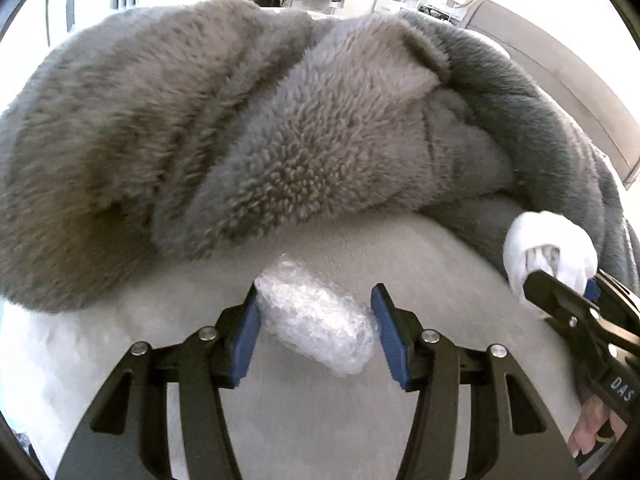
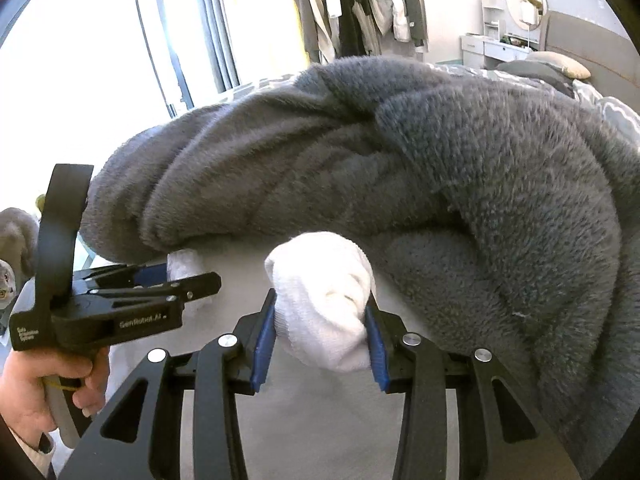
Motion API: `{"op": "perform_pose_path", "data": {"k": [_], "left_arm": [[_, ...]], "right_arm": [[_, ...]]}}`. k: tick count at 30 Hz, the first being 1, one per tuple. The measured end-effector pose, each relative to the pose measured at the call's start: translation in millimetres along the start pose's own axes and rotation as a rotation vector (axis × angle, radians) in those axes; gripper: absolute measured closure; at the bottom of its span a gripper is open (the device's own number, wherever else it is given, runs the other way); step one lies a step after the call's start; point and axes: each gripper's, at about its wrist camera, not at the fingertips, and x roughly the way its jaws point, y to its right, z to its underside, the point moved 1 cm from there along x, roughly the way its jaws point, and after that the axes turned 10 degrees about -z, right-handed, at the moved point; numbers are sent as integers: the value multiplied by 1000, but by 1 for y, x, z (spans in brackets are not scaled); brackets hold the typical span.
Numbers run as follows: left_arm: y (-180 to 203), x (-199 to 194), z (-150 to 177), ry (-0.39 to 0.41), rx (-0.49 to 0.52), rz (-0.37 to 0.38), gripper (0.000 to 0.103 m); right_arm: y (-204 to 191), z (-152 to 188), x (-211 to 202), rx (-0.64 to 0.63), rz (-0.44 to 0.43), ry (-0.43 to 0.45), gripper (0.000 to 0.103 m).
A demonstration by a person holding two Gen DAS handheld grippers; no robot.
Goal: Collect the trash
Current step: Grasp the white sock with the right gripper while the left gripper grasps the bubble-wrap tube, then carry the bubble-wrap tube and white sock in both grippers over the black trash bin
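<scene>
A crumpled wad of clear bubble wrap (image 1: 316, 316) lies on the pale bed surface (image 1: 432, 264). My left gripper (image 1: 314, 330) has its blue pads on both sides of it, touching it. A rolled white sock (image 2: 324, 300) sits between the blue pads of my right gripper (image 2: 322, 336), which is shut on it. The sock (image 1: 548, 256) and right gripper (image 1: 576, 296) show at the right edge of the left wrist view. The left gripper (image 2: 192, 280) and the bubble wrap (image 2: 184, 266) show at the left of the right wrist view.
A big grey fleece blanket (image 1: 240, 140) is heaped just beyond both items and curls round the right side (image 2: 500, 200). Behind it are a window (image 2: 192, 40), hanging clothes (image 2: 360, 4), pillows (image 2: 556, 66) and a white dresser (image 2: 496, 46).
</scene>
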Motion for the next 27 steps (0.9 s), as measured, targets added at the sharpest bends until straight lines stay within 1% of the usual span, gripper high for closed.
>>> {"op": "perform_pose_path", "data": {"k": [7, 10, 11, 19, 23, 25, 27], "left_arm": [[-25, -35, 21, 10, -13, 19, 46], [-32, -61, 39, 19, -15, 18, 46], [-29, -59, 35, 20, -18, 16, 46], [-58, -103, 77, 48, -17, 2, 46], [-56, -110, 82, 60, -25, -1, 46], [-63, -120, 88, 67, -22, -7, 46], [-66, -121, 90, 65, -21, -12, 46]], "right_arm": [[-26, 6, -17, -5, -14, 17, 62], [-42, 8, -14, -22, -24, 14, 62], [-48, 10, -16, -25, -27, 13, 62], [-89, 24, -31, -54, -47, 18, 62], [-111, 33, -40, -62, -52, 22, 62], [-122, 35, -44, -75, -55, 27, 62], [-133, 34, -48, -87, -59, 37, 62]]}}
